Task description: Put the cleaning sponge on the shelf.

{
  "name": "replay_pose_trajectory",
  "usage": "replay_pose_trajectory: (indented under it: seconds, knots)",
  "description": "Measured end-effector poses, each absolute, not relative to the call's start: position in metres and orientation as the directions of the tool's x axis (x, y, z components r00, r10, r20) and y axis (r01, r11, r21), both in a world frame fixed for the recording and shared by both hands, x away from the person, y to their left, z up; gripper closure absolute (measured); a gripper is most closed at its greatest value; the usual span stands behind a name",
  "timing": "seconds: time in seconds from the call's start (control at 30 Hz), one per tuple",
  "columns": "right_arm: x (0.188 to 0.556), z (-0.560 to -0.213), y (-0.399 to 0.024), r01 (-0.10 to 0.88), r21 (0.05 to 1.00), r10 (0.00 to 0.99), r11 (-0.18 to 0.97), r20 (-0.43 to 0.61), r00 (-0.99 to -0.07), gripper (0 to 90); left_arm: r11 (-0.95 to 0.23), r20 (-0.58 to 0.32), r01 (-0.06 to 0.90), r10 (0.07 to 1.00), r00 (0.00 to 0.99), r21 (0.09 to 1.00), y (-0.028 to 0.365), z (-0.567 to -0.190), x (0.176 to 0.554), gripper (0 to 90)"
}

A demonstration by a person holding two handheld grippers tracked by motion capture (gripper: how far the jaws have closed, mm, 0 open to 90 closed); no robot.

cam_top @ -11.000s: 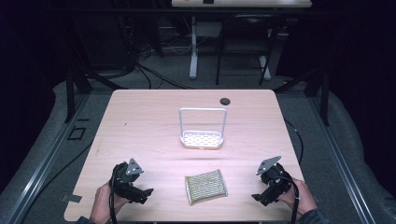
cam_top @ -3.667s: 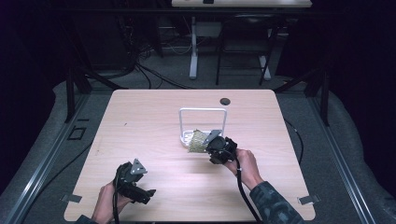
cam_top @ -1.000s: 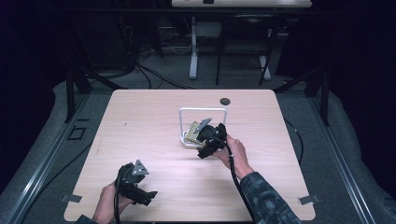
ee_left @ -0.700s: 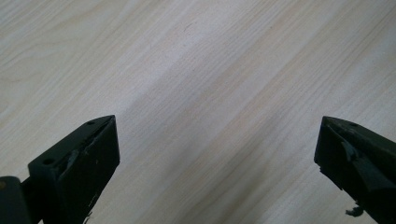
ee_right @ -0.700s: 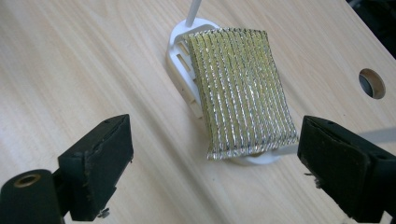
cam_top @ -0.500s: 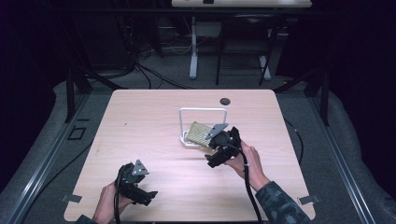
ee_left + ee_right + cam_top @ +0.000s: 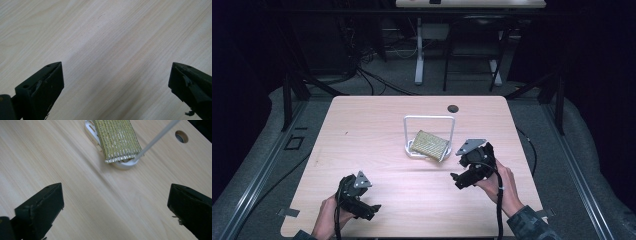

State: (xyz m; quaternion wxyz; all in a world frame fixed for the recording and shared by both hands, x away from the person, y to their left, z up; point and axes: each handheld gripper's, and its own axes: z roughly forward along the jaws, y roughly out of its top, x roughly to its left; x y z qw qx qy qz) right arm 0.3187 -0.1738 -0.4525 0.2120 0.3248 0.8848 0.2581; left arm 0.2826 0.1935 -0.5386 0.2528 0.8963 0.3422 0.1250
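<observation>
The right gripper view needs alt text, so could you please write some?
A gold woven sponge lies tilted on a white rack on a pale wooden table. In the foreground, the open right gripper holds nothing.

A rough woven sponge leans in a smooth white rack on matt wood table.

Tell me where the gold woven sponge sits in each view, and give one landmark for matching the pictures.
High view: the sponge lies tilted on the white rack, at table centre.
Left gripper view: bare table between the jaws, no sponge.
Right gripper view: the sponge at top centre, on the rack's base.
Shared landmark: the round hole in the table.
</observation>
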Motion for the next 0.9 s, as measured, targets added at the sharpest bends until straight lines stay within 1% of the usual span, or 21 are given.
replay_pose_trajectory:
  seconds: [0.33,0.43,0.53,0.63,0.73,0.9]
  knots:
    - [0.292,-0.461,-0.207,0.516,0.61,0.73,0.602,-0.16,-0.664,0.0,-0.639,0.052,0.549,0.676,0.735,0.538,0.193,-0.539,0.283,0.3]
    - [0.282,-0.469,-0.215,0.525,0.617,0.745,0.586,-0.157,-0.648,0.0,-0.638,0.052,0.55,0.677,0.734,0.539,0.193,-0.539,0.283,0.3]
    - [0.274,-0.478,-0.224,0.549,0.622,0.765,0.558,-0.129,-0.631,0.0,-0.642,0.054,0.548,0.674,0.737,0.537,0.193,-0.539,0.283,0.3]
    - [0.266,-0.489,-0.232,0.567,0.607,0.773,0.556,-0.127,-0.622,0.0,-0.642,0.054,0.548,0.674,0.737,0.536,0.193,-0.539,0.283,0.3]
    - [0.258,-0.499,-0.239,0.584,0.612,0.788,0.533,-0.108,-0.607,0.5,-0.641,0.053,0.548,0.674,0.737,0.537,0.193,-0.539,0.283,0.3]
    - [0.248,-0.513,-0.249,0.59,0.604,0.799,0.536,-0.139,-0.585,2.8,-0.644,0.055,0.545,0.671,0.739,0.538,0.192,-0.539,0.282,0.3]
